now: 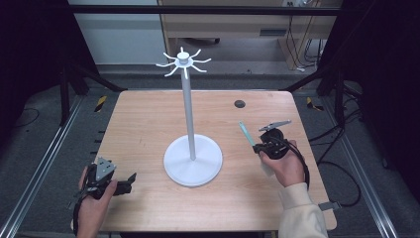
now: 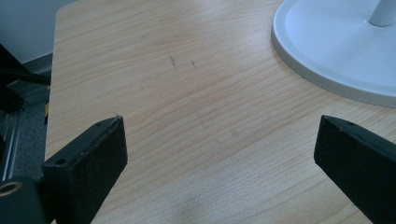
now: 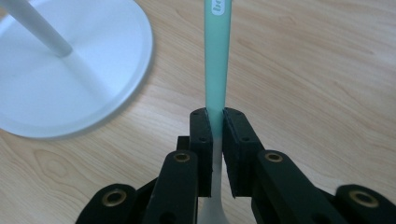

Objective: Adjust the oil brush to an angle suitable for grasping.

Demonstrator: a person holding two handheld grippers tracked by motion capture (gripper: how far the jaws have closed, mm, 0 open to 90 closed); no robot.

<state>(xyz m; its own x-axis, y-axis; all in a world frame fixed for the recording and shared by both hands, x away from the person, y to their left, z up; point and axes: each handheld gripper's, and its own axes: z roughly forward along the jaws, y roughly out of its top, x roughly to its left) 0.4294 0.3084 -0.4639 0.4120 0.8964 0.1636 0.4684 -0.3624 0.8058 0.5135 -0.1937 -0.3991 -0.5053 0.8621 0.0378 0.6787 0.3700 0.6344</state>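
Clamping a mint-green handle (image 3: 217, 60), the right gripper (image 3: 216, 122) hangs beside the white stand (image 1: 192, 159). The left gripper (image 2: 219, 140) rests spread and empty-jawed on the table (image 2: 187, 93).

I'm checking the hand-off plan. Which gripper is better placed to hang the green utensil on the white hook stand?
The right gripper: it is already shut on the green utensil, beside the stand. The left gripper is open, holds nothing and rests at the near table edge.

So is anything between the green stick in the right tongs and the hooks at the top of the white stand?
Nothing visible. The right tongs grip the green stick beside the stand; open air lies up to the hooks.
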